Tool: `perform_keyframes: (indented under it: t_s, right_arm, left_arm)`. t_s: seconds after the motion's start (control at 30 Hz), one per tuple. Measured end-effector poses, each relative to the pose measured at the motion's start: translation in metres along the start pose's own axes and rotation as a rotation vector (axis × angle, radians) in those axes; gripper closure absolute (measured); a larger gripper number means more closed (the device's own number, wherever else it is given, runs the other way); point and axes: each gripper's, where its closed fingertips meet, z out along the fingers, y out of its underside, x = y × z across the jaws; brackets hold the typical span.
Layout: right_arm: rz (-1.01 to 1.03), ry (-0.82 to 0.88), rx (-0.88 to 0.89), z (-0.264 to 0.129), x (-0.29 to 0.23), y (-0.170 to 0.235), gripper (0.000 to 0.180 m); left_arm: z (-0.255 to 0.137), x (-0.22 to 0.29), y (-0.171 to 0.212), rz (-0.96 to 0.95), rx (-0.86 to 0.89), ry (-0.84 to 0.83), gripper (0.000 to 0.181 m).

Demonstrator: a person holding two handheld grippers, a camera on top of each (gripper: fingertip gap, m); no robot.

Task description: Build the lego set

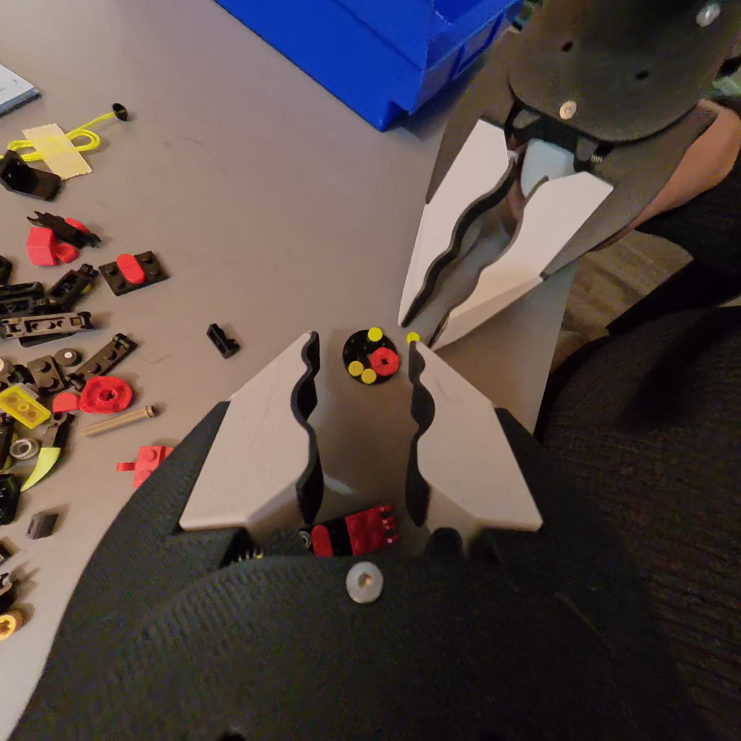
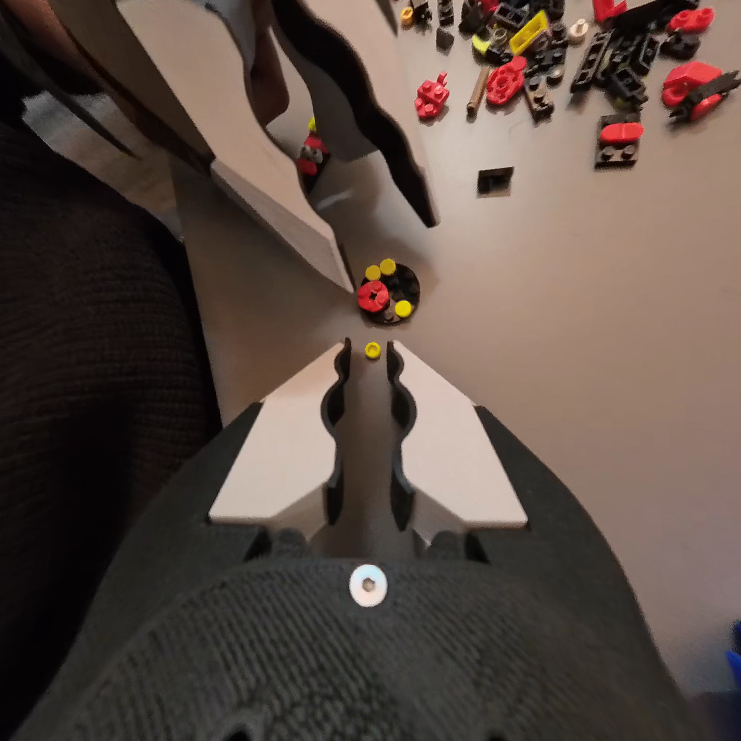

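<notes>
A black round plate (image 1: 361, 353) lies on the grey table (image 1: 260, 200). It carries a red round piece (image 1: 384, 361) and three yellow studs. My left gripper (image 1: 365, 341) is open, its tips on either side of the plate's near edge. A loose yellow stud (image 2: 373, 349) lies on the table between the tips of my right gripper (image 2: 369, 344), which is open with small gaps on both sides of the stud. The plate (image 2: 407, 282) sits just beyond it. A small red and black assembly (image 1: 353, 531) lies under my left gripper, between its fingers.
A pile of loose red, black and yellow pieces (image 1: 60, 361) covers the table's left side and shows at the top right in the right wrist view (image 2: 601, 60). A small black piece (image 1: 222, 341) lies apart. A blue bin (image 1: 381, 52) stands at the back. Only a small space, under 4 cm, lies between the two pairs of fingers.
</notes>
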Motion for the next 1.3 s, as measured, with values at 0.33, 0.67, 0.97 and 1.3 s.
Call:
perform_keyframes:
  t_s: [0.33,0.67,0.97,1.3]
  right_arm:
    - [-0.114,0.1,0.017,-0.006,0.004,-0.007,0.174]
    - [0.406,-0.501,0.49,-0.065,-0.019,-0.06,0.174]
    - [0.484,-0.681,0.502,-0.068,-0.038,-0.066,0.174]
    - [0.553,-0.719,0.517,-0.067,-0.036,-0.068,0.175]
  left_arm:
    - [-0.005,0.008,-0.009,0.029,0.057,0.038,0.14]
    - [-0.038,0.051,-0.046,0.228,0.316,0.211,0.164]
    - [-0.041,0.066,-0.048,0.368,0.358,0.191,0.173]
    - [-0.041,0.064,-0.05,0.377,0.367,0.169,0.18]
